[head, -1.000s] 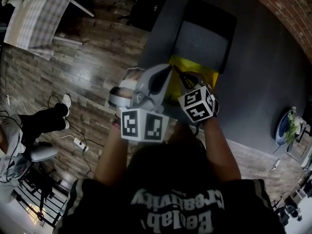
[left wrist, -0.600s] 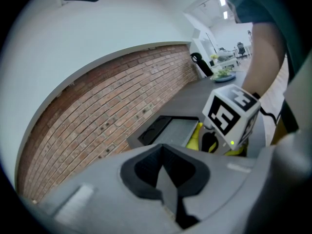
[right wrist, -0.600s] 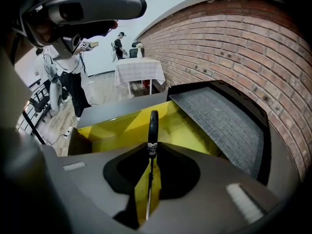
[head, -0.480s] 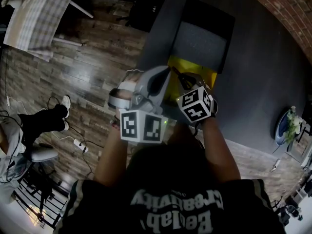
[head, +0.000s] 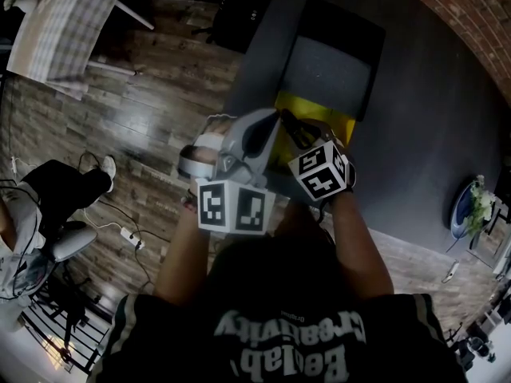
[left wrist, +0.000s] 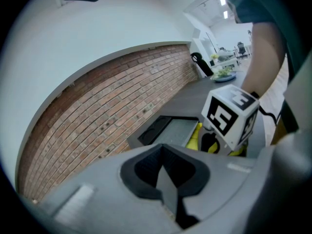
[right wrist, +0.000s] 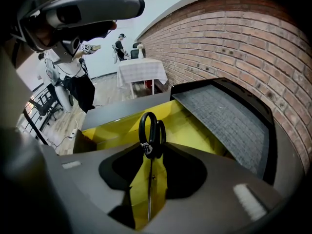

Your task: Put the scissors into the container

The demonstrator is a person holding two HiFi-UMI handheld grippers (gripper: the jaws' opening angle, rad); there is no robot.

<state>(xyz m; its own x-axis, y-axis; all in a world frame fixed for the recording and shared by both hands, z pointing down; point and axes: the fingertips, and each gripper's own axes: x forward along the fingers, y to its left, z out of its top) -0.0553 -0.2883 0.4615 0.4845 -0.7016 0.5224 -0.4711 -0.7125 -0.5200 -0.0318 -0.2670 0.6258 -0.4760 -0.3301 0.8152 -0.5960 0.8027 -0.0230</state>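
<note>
Black-handled scissors (right wrist: 151, 134) hang point-down between the jaws of my right gripper (right wrist: 149, 194), handles up, over the yellow container (right wrist: 187, 126). The jaws are opening, and yellow shows on both sides of the blades, so the pads stand off them. In the head view the right gripper (head: 297, 138) is over the near end of the yellow container (head: 323, 118), with the scissors (head: 289, 126) as a dark sliver at its tip. My left gripper (head: 254, 138) sits just left of it with its jaws together and nothing between them; it is also seen in its own view (left wrist: 168, 179).
A black case with a grey padded inside (head: 331, 62) lies just beyond the container on the dark grey table (head: 431, 134). A potted plant (head: 477, 202) stands at the far right. On the wooden floor to the left are a cloth-covered table (head: 64, 22), cables and a seated person (head: 48, 206).
Both grippers have edged slightly away from me, toward the container. The seated person at the left has drawn a leg in.
</note>
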